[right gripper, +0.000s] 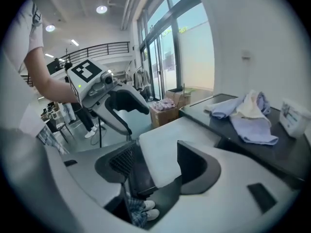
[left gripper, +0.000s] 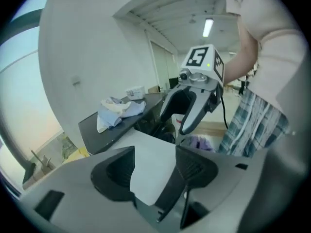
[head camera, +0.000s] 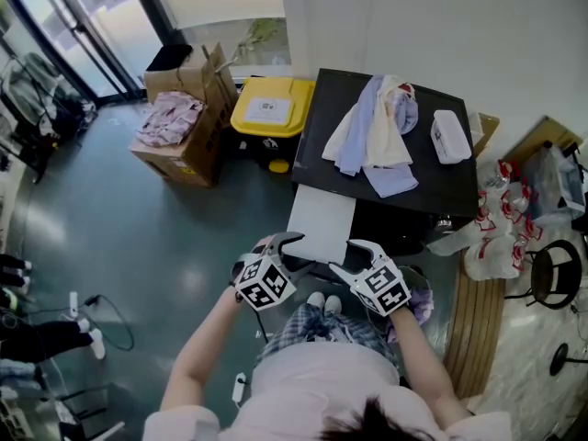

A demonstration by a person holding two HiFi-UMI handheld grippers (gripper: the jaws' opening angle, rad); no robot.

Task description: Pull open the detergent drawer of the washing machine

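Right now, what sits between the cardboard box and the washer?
A yellow-lidded bin stands on the floor between the cardboard box and the washer. This shows in the head view.

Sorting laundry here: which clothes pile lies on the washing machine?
The blue and cream pile, spread on the black washing machine top; the pink pile sits in the cardboard box instead.
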